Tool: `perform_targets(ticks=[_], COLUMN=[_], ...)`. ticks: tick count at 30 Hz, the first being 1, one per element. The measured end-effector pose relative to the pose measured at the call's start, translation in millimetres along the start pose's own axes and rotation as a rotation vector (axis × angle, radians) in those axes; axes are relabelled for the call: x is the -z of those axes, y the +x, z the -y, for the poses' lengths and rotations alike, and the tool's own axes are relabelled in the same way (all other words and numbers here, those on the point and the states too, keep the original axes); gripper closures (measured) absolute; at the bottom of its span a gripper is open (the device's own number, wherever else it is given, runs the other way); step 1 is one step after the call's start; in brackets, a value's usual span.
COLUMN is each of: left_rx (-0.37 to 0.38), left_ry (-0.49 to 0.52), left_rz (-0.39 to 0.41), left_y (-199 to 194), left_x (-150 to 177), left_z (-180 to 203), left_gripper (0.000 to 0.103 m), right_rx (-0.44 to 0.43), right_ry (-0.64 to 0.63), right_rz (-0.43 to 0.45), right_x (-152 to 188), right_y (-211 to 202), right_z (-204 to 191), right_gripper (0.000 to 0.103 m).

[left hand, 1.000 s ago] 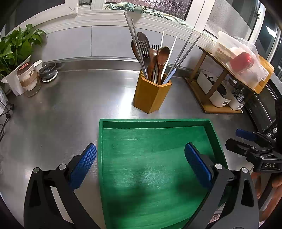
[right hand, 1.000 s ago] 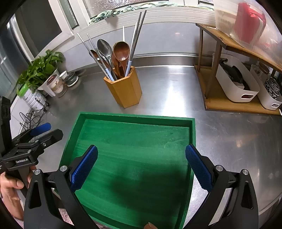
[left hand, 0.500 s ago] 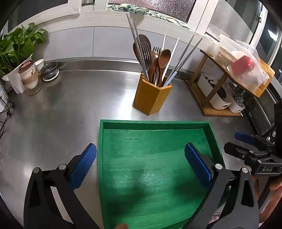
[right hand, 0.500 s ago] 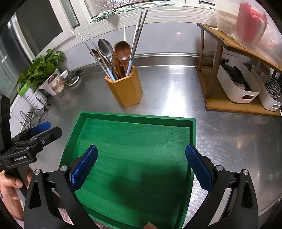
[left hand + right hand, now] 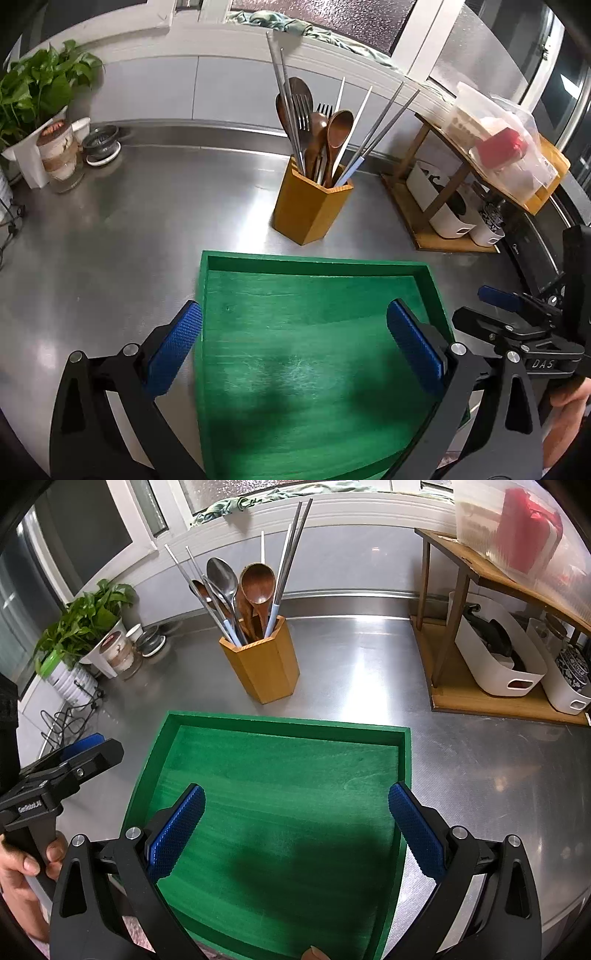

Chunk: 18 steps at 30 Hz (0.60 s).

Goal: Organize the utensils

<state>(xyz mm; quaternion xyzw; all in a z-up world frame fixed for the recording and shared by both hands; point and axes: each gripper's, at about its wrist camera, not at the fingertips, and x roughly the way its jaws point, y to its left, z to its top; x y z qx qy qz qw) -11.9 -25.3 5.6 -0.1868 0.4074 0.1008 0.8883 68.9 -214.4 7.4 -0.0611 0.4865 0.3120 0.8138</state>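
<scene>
1. Work surface: a stainless steel counter [image 5: 110,236] carries all items listed below.
2. Left gripper [image 5: 295,345]: the jaws stand wide apart and hold nothing. It hovers above the near left part of the green tray [image 5: 314,262]. The left blue pad [image 5: 173,347] sits over the tray's left rim; the right pad is over the tray floor.
3. Right gripper [image 5: 297,827]: the jaws stand wide apart and hold nothing. It hovers above the near part of the same tray [image 5: 284,725], with both pads over the tray floor.
4. Cross-view check: the right gripper also shows at the right edge of the left wrist view, held by a hand [image 5: 565,398]. The left gripper shows at the left edge of the right wrist view, held by a hand [image 5: 22,871].
5. Tray contents: the floor of the tray carries no utensils.
6. Utensils: all stand upright or leaning in a wooden holder [image 5: 308,210], which sits on the counter just beyond the tray's far rim, apart from it. Visible in the holder are wooden spoons [image 5: 338,127], a metal spoon [image 5: 221,578], forks [image 5: 303,110] and metal chopsticks [image 5: 291,542].
7. Surroundings: a potted plant [image 5: 33,96] stands at the far left; a wooden shelf [image 5: 480,698] with white bins [image 5: 495,657] stands at the right.
</scene>
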Motion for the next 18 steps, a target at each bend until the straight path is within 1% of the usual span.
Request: perform_targets(ticks=[7, 13, 18], left_rx=[0.008, -0.012, -0.026], left_ry=[0.002, 0.010, 0.019], left_rz=[0.004, -0.014, -0.013], left_y=[-1.9, -0.8, -2.5], left_x=[0.7, 1.1, 0.4], left_z=[-1.8, -0.7, 0.3], left_gripper=[0.008, 0.008, 0.008], right_rx=[-0.004, -0.005, -0.005], right_ry=[0.000, -0.004, -0.006], right_rz=[0.001, 0.001, 0.003], right_x=[1.6, 1.3, 1.2], right_y=[-1.1, -2.3, -3.8], right_z=[-1.0, -1.8, -4.1], right_gripper=[0.004, 0.004, 0.004])
